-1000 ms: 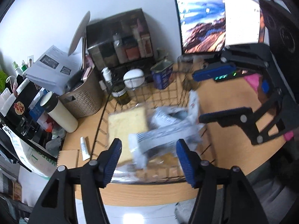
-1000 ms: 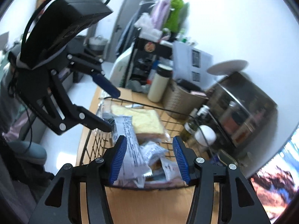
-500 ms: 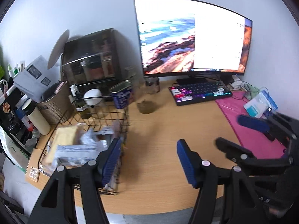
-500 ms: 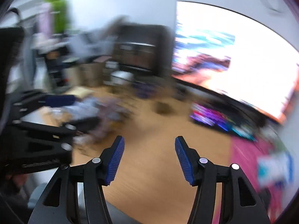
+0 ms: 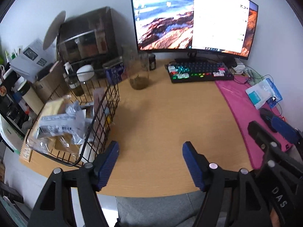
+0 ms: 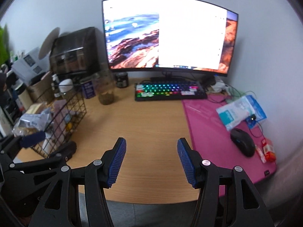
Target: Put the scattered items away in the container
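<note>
At the desk, I hold both grippers over bare wood. In the left wrist view, the left gripper [image 5: 150, 161] fills the bottom of the frame, its blue jaws spreading wider with nothing between them. The wire basket [image 5: 106, 113] sits at centre left, just beside the left finger, packed with silver snack packets [image 5: 58, 124] and a wrapped slice of bread [image 5: 54, 105]. The right gripper [image 5: 272, 128] shows at the lower right edge over the pink desk mat [image 5: 244, 102].

In the right wrist view, the right gripper [image 6: 150, 159] stands at bottom centre, jaws moderately apart and empty. The basket [image 6: 75, 109] lies at middle left, the left gripper [image 6: 49, 141] beside it. A lit keyboard [image 6: 170, 91] and monitor [image 6: 166, 34] occupy the upper centre; a black mouse [image 6: 242, 141] and a blue-and-white pouch [image 6: 238, 113] rest on the mat at right.
</note>
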`<act>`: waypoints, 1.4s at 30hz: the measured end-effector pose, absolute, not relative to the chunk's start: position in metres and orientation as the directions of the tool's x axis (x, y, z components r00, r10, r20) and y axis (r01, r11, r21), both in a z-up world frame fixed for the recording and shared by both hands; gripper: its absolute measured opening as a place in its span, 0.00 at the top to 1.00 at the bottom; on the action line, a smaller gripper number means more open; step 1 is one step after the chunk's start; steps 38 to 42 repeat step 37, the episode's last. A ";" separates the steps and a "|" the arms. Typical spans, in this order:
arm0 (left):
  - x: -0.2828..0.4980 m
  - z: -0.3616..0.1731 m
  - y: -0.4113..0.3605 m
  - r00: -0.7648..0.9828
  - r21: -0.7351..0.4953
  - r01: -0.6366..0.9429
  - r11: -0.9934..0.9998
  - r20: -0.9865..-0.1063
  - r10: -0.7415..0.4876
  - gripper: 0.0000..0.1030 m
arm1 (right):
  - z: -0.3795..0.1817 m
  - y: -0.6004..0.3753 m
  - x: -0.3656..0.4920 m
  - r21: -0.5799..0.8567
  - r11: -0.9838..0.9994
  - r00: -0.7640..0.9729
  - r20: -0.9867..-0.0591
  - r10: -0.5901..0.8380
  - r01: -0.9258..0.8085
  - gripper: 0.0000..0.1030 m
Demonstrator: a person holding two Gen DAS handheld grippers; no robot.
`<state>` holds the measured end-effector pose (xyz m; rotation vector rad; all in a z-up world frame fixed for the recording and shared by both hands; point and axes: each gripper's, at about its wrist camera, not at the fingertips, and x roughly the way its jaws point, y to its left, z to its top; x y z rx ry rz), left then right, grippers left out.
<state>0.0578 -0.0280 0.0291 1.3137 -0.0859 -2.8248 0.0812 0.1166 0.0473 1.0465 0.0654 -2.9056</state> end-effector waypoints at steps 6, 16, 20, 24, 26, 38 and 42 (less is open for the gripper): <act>0.059 0.024 -0.024 -0.644 0.089 -0.019 -0.996 -0.763 -0.056 0.28 | 0.033 0.112 0.074 -0.027 -0.999 -0.732 -0.681 -0.013 0.043 0.45; 0.054 0.018 -0.022 -0.633 0.082 -0.023 -0.996 -0.773 -0.049 0.28 | 0.029 0.115 0.071 -0.027 -0.999 -0.724 -0.690 -0.001 0.027 0.45; 0.052 0.017 -0.022 -0.630 0.078 -0.023 -0.997 -0.775 -0.046 0.28 | 0.029 0.116 0.070 -0.026 -0.999 -0.723 -0.691 -0.001 0.026 0.45; 0.051 0.015 -0.024 -0.624 0.075 -0.020 -0.997 -0.780 -0.046 0.28 | 0.028 0.116 0.069 -0.030 -0.999 -0.722 -0.692 0.004 0.023 0.45; 0.051 0.015 -0.024 -0.625 0.075 -0.021 -0.997 -0.779 -0.046 0.28 | 0.027 0.116 0.069 -0.029 -0.999 -0.722 -0.692 0.004 0.022 0.45; 0.050 0.015 -0.025 -0.632 0.086 -0.018 -0.996 -0.773 -0.055 0.28 | 0.028 0.114 0.068 -0.032 -0.999 -0.723 -0.691 0.006 0.022 0.45; 0.050 0.015 -0.025 -0.632 0.086 -0.018 -0.996 -0.773 -0.055 0.28 | 0.028 0.114 0.068 -0.032 -0.999 -0.723 -0.691 0.006 0.022 0.45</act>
